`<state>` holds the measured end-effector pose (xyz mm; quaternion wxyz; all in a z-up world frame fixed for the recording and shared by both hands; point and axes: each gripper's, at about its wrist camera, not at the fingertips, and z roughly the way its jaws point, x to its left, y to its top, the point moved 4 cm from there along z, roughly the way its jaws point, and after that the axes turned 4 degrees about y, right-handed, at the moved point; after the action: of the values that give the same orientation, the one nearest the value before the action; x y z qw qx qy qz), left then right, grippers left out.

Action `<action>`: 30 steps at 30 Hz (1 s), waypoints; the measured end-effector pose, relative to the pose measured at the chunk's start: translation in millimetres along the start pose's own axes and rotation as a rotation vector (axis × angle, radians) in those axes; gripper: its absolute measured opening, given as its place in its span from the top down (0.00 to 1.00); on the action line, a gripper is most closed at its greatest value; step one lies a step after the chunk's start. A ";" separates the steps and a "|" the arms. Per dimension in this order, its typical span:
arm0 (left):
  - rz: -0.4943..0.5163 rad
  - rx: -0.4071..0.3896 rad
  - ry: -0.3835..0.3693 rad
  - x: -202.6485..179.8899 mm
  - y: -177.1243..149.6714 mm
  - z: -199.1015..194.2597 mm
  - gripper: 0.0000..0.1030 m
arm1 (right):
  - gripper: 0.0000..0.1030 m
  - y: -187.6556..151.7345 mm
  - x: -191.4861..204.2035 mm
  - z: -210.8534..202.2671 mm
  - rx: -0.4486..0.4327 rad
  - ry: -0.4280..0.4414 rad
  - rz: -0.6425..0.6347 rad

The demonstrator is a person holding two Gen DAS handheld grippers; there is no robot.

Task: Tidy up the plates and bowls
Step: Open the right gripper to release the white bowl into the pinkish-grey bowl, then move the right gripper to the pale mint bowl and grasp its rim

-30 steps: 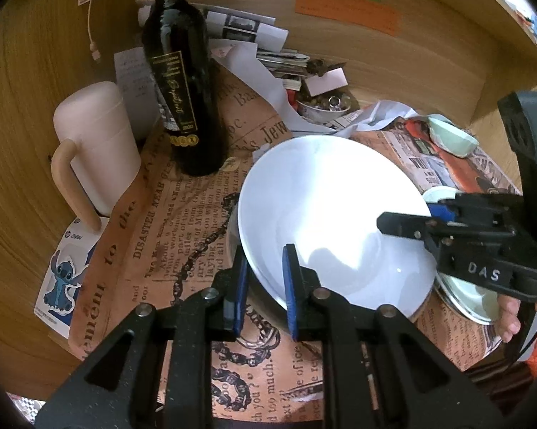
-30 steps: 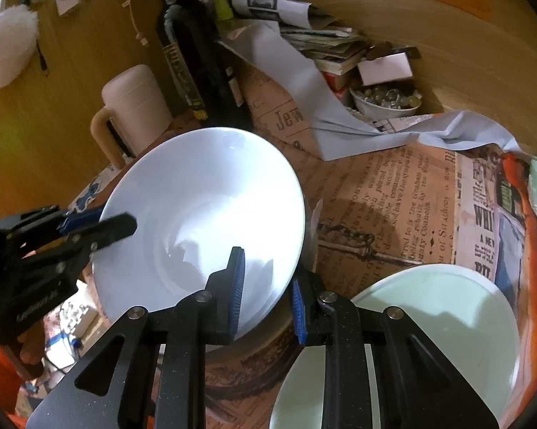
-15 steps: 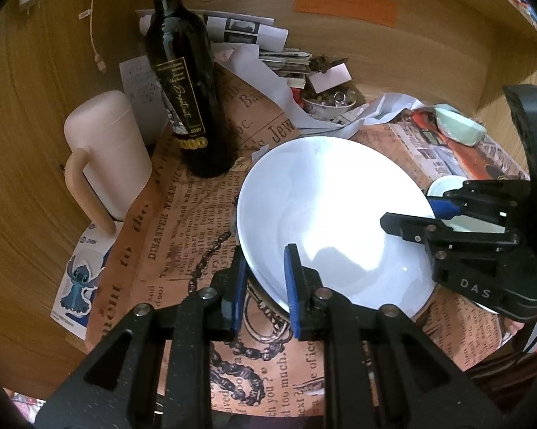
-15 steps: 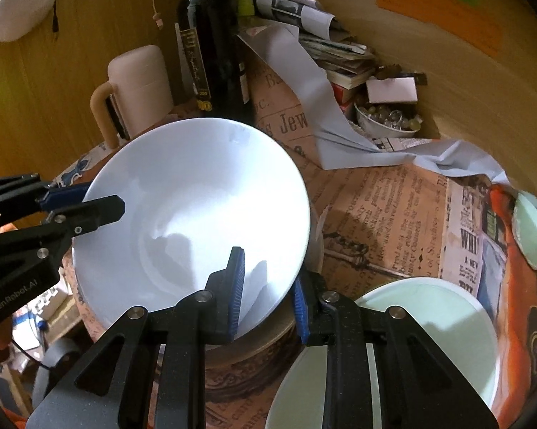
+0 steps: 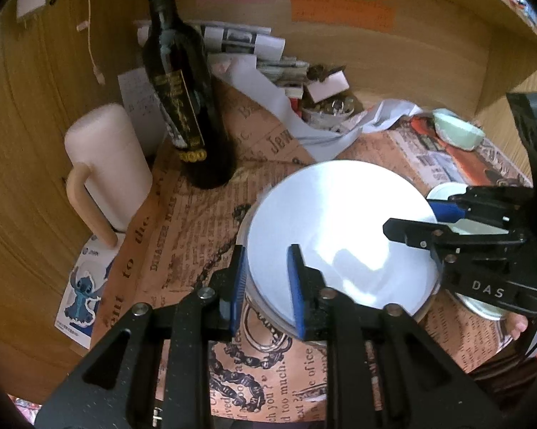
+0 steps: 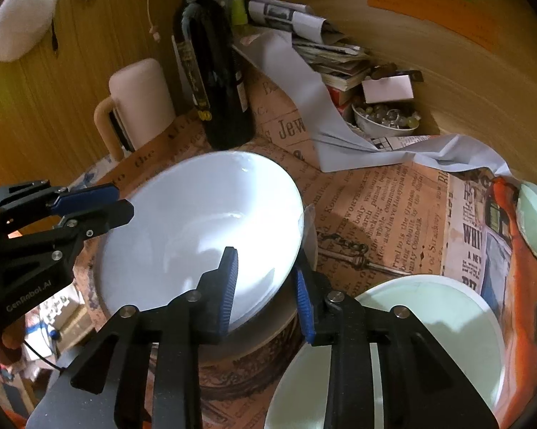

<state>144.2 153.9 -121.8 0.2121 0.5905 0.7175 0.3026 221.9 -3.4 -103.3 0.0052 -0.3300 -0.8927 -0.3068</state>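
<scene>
Right wrist view: glossy white bowl (image 6: 197, 228), unmarked, rim between both grippers' (image 6: 265, 287) just-opening jaws, pads clear.

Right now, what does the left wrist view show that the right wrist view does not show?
Only the left wrist view shows the cartoon sticker by the pink mug. Only the right wrist view shows the white fluffy thing on the wall and most of the pale green plate. Both show the white bowl, the wine bottle, and the left gripper and right gripper, their jaws just opening around the bowl's rim.

Dim warm light, glare on white bowl (image 5: 340, 236), fisheye-dark corners, slight blur
</scene>
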 end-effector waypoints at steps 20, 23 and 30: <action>-0.046 -0.206 -0.169 -70.8 71.9 -39.3 0.31 | 0.43 1.2 -98.8 -98.6 -0.220 -0.189 0.169; -0.026 -0.191 -0.184 -88.5 81.4 -31.5 0.30 | 0.43 -6.5 -139.0 -110.5 -0.224 -0.231 0.250; 0.009 -0.119 -0.199 -123.6 103.7 -1.3 0.29 | 0.43 -29.3 -235.1 -119.7 -0.219 -0.338 0.477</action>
<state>244.2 45.4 -56.4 0.3157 0.6073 0.6709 0.2854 365.3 -224.6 -71.9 -0.1069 -0.5752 -0.7400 -0.3320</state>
